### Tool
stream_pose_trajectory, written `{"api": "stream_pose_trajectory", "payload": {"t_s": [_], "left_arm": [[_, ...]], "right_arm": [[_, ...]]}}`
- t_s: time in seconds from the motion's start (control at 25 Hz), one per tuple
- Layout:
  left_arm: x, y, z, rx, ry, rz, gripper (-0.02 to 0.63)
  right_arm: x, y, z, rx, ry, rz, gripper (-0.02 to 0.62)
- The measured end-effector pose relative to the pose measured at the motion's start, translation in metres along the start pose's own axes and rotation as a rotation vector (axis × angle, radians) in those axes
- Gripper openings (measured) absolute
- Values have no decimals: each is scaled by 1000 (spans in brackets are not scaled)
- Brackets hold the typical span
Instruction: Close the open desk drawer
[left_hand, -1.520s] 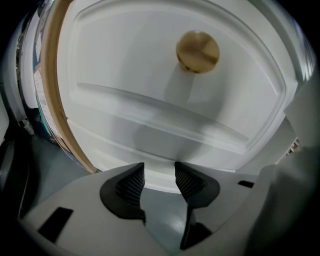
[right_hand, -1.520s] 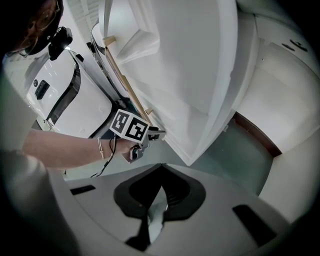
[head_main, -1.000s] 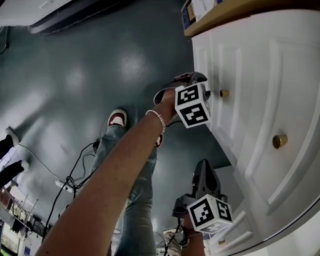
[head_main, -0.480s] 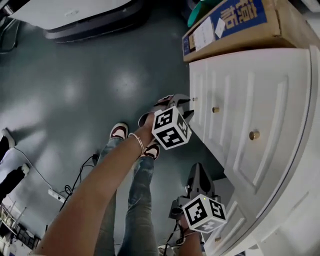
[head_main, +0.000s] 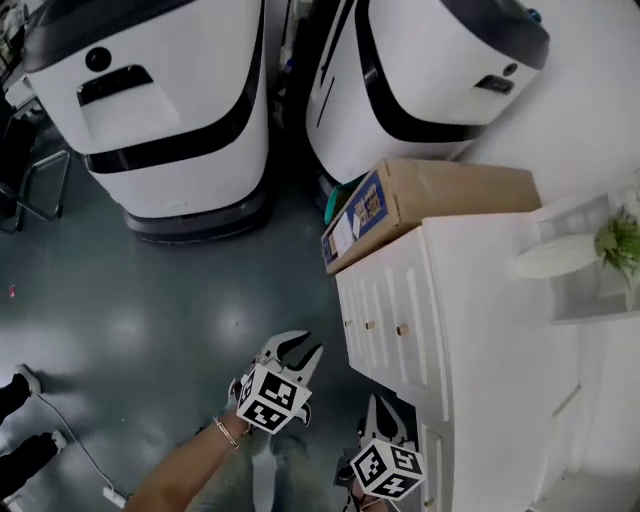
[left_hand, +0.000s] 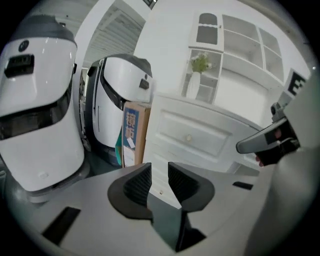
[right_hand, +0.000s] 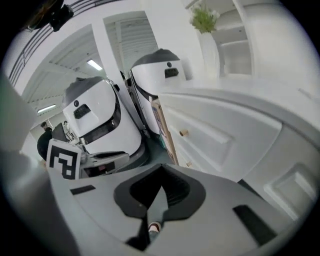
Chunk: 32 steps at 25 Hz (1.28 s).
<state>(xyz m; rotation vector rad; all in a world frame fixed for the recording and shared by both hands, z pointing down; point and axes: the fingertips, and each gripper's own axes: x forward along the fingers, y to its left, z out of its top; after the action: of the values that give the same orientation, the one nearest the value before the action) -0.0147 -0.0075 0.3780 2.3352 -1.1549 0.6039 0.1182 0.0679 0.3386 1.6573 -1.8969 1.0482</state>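
Grey-green polished floor (head_main: 150, 300) spreads under the scene, with two big white machines (head_main: 160, 100) parked at its far side. Nearer the camera, the left claw (head_main: 303, 346) hangs over that floor with its jaws parted by a narrow gap. They have just been closing, and the left gripper view shows nothing between them. The right claw (head_main: 380, 402) hovers beside it, lower in the head view, its jaw tips pressed together and empty. Neither touches the furniture. Up and to the right of both claws stands the white desk (head_main: 480, 340), whose worktop carries a cardboard box (head_main: 440, 195) at its far end and a pale vase (head_main: 555, 258) with a green sprig. The drawer fronts (head_main: 385, 300) sit on its near face, each with a small brass-coloured knob (head_main: 402, 329). The left claw is near them but apart, and the right claw is closer to the lower front. From these views every front looks flush, so the drawer seems already home, though the lowest stretch is hard to see. Such a drawer is probably stiff painted wood on runners and not heavy. The glossy paint may be slick and the knob is small, so a flat push at the middle of the front, by the knob, would suit better than a pinch.
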Motion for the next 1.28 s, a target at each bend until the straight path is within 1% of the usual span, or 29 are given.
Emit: {"api": "stream_pose_trajectory", "payload": {"t_s": [0.08,0.16,0.24,0.32,0.4,0.52,0.64,0.72,0.76,0.88,1.0,1.08,1.2,1.28], "left_arm": [[-40,-8,29,13,-38,39,96],[-79,-20,67,8,-104,80,70],[-115,-33,111,-5,-176,101,45],[-150,-43,156,-18,-243,102,40],[-182,-52,194,-34,-294,113,32],[-218,-54,231,-46,-350,155,26],[-238,-47,250,-72,-391,192,25],[-245,-46,253,-112,-400,199,25],[-246,-46,254,-119,-399,200,25],[-245,-50,258,-93,-381,197,25],[-238,-56,271,-67,-380,182,25],[-234,-59,279,-56,-383,179,25],[-226,-65,281,-55,-376,167,25],[-222,-69,279,-55,-369,160,25]], "right_arm": [[-32,7,24,-16,-56,4,8],[-67,10,53,-32,-117,5,8],[-101,11,84,-35,-189,12,8],[-133,14,112,-34,-265,19,8],[-164,14,137,-41,-330,20,8],[-200,12,169,-52,-415,21,8],[-221,12,194,-53,-489,20,8],[-230,13,203,-50,-517,21,8],[-234,15,205,-45,-529,24,8],[-242,19,209,-28,-557,27,8],[-244,15,215,-17,-566,21,8],[-244,11,219,-33,-559,3,6],[-246,2,217,-67,-543,-45,5],[-247,-2,216,-52,-540,-50,5]]}}
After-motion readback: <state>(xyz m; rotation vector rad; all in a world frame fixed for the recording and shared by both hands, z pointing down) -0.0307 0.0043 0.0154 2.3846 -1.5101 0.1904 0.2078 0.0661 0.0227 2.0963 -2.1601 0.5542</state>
